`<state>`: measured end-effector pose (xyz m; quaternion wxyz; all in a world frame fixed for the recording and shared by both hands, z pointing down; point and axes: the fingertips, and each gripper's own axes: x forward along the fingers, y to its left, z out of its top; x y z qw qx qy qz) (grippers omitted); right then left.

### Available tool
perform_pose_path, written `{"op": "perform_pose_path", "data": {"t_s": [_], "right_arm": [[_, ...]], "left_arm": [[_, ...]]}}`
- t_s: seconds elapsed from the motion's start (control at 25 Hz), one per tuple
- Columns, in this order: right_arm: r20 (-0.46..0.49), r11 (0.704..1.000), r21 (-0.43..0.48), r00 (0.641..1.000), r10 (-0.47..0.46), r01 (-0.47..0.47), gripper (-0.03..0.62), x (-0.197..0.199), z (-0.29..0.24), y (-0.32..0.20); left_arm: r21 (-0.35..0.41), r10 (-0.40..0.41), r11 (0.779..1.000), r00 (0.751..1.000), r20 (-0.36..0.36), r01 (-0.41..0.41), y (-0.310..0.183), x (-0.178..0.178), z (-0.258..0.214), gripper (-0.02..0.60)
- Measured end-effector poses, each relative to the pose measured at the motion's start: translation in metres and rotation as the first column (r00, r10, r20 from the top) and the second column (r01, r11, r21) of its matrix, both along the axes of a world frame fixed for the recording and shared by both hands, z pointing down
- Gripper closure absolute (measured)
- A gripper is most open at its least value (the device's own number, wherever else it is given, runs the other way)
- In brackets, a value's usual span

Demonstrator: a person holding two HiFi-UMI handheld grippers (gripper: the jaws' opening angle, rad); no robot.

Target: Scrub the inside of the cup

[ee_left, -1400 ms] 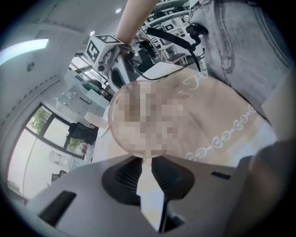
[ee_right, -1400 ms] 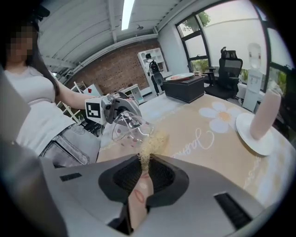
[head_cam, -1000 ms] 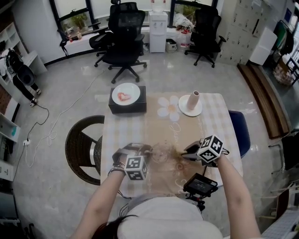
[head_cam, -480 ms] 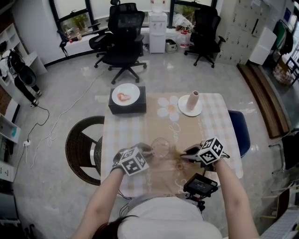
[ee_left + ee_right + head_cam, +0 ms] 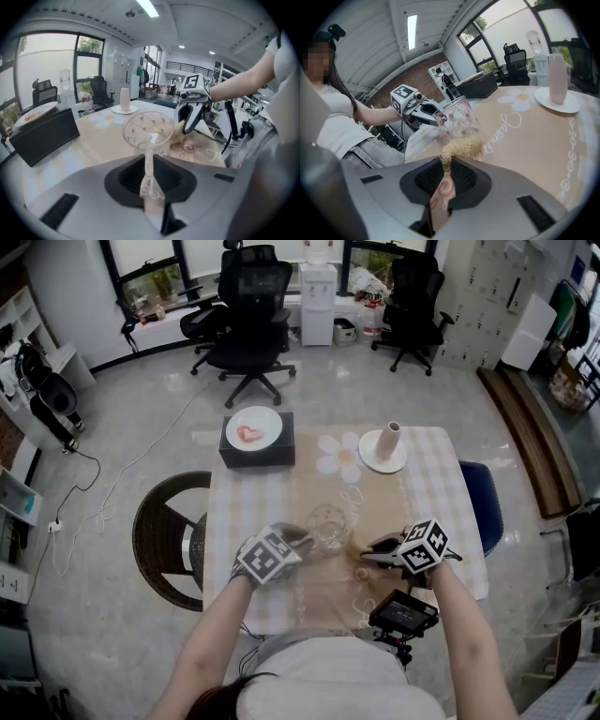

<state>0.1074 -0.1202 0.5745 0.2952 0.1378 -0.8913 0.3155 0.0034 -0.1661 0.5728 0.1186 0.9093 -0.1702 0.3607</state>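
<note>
Left gripper (image 5: 307,536) rolled; cup (image 5: 147,130) wall pinched between fingers (image 5: 125,179), scrubber (image 5: 461,147) beside.

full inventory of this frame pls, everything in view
cup: 1, clear with dark dots, in left claw
scrubber: 1, straw-coloured, in right claw, close by cup
table: 1, checked cloth, beige runner, centre
box: 1, black, table's far left
plate: 1, white, on box, something red on it
saucer: 1, white, table's far right
tumbler: 1, pink, upright on saucer
round chair: 1, dark, left of table
blue chair: 1, right of table
office chairs: at least 2, black, by windows
water dispenser: 1, white, between them
screen: 1, black, table's near edge
left claw: grey, shut on cup
right claw: grey, shut on scrubber
forearms: 2, bare
</note>
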Motion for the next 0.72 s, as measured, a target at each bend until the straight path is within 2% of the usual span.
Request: {"op": "perform_pose_path", "data": {"t_s": [0.16, 0.36, 0.52, 0.72], "right_arm": [[0.034, 1.0, -0.011, 0.999, 0.012, -0.011, 0.546, -0.005, -0.002, 0.002], [0.057, 1.0, -0.005, 0.998, 0.022, -0.022, 0.546, -0.01, 0.0, 0.005], [0.082, 0.999, -0.003, 0.996, 0.033, -0.032, 0.546, -0.013, -0.002, 0.005], [0.12, 0.999, -0.005, 0.992, 0.041, -0.04, 0.546, -0.021, -0.003, 0.004]], "left_arm": [[-0.086, -0.095, 0.992, 0.994, -0.05, 0.09, -0.004, 0.0, -0.001, 0.525], [-0.205, -0.212, 0.961, 0.97, -0.117, 0.185, -0.009, 0.002, -0.006, 0.525], [-0.286, -0.29, 0.927, 0.946, -0.143, 0.241, -0.009, 0.004, -0.009, 0.525], [-0.371, -0.389, 0.875, 0.909, -0.153, 0.312, -0.007, 0.008, -0.01, 0.525]]}}
